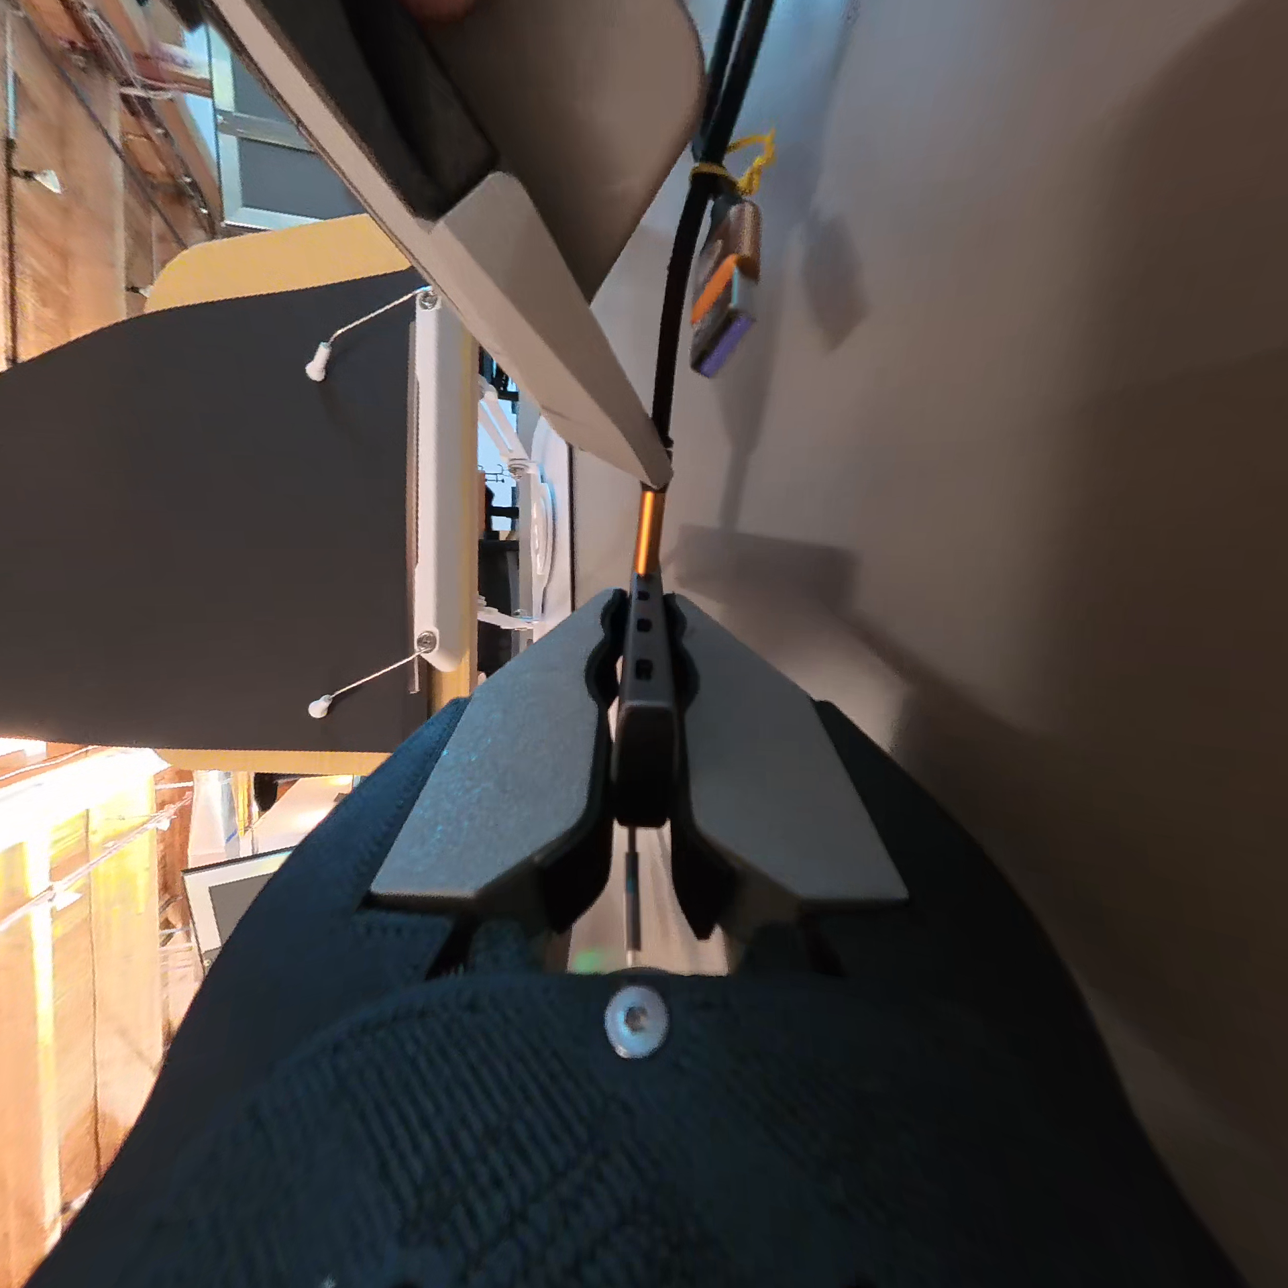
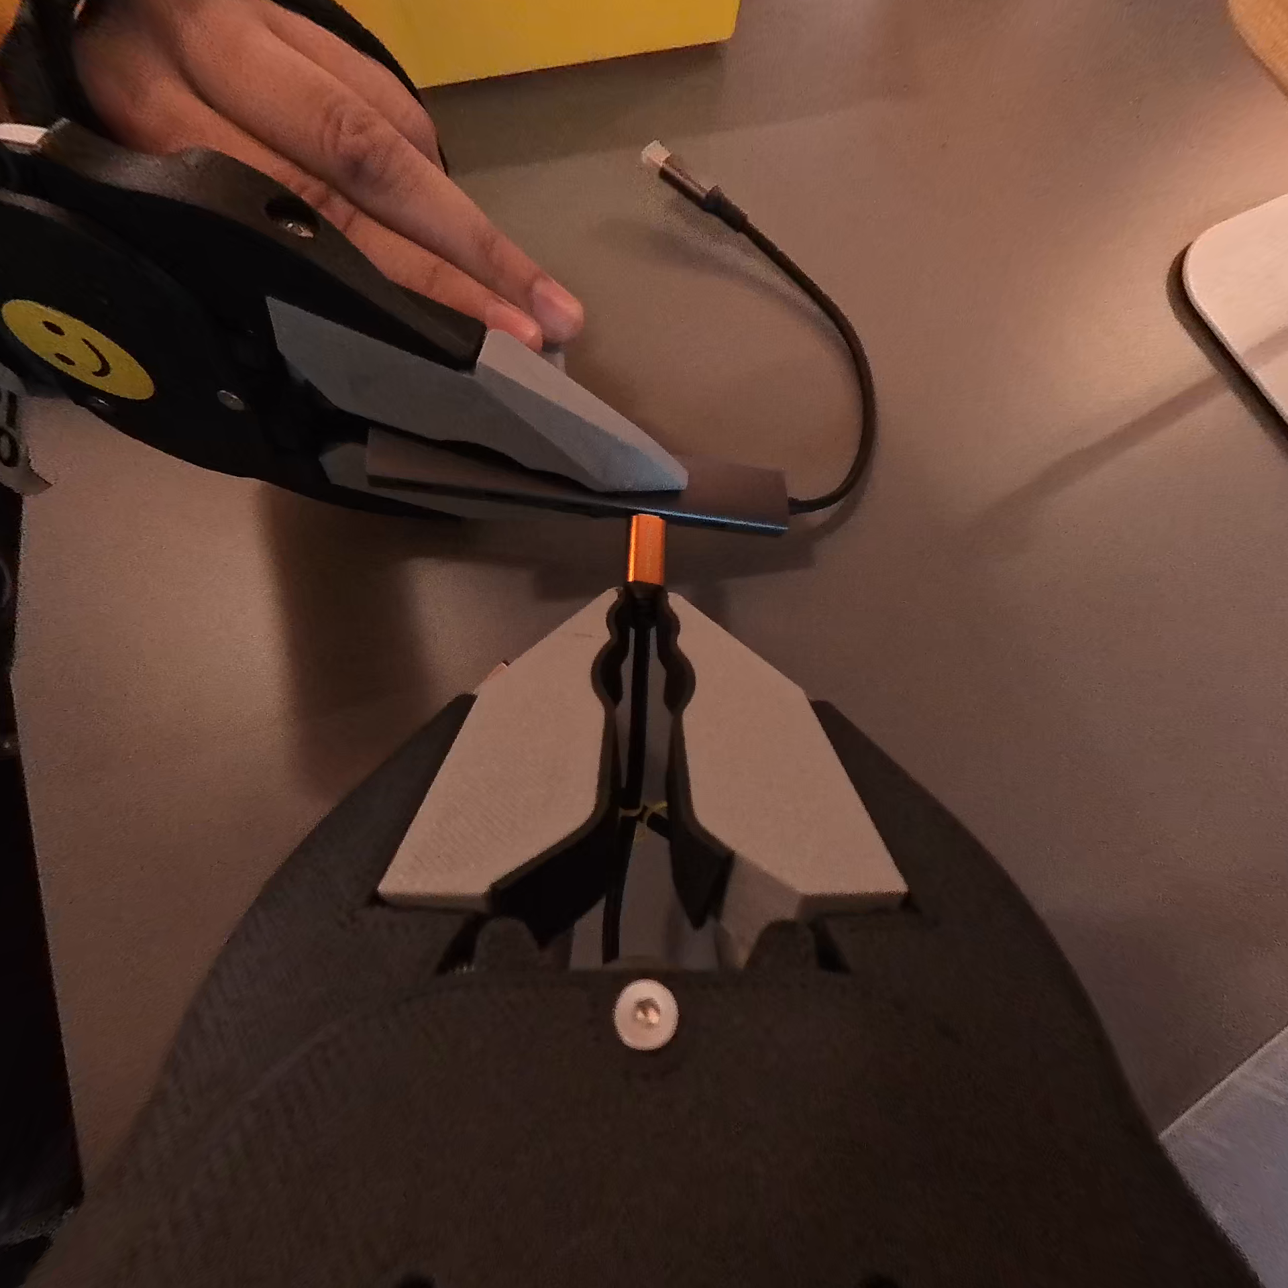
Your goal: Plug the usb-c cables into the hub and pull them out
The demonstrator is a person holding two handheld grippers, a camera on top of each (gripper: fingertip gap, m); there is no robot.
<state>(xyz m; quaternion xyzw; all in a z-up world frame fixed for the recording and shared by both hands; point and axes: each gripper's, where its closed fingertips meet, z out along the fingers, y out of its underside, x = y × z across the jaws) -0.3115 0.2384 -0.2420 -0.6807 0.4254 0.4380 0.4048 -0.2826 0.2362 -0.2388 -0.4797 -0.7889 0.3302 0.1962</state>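
Observation:
My left gripper (image 1: 645, 601) is shut on the dark grey hub (image 1: 645, 704), held on edge with its side ports showing. In the right wrist view the left gripper (image 2: 665, 481) comes in from the left, held by a hand, and grips the hub (image 2: 739, 488) flat. My right gripper (image 2: 642, 598) is shut on the black cable just behind its orange USB-C plug (image 2: 645, 550). The plug's shell meets the hub's side edge and its metal tip is hidden. The plug (image 1: 648, 533) and right gripper (image 1: 658, 474) also show in the left wrist view.
The hub's own black lead (image 2: 861, 390) curls over the grey table (image 2: 1010, 662) to a loose plug (image 2: 675, 169). A second connector, orange and purple (image 1: 725, 313), hangs tied to the cable. A yellow box (image 2: 571, 35) stands behind; a pale flat object (image 2: 1240, 313) lies right. My two grippers' fingertips are within a few centimetres of each other.

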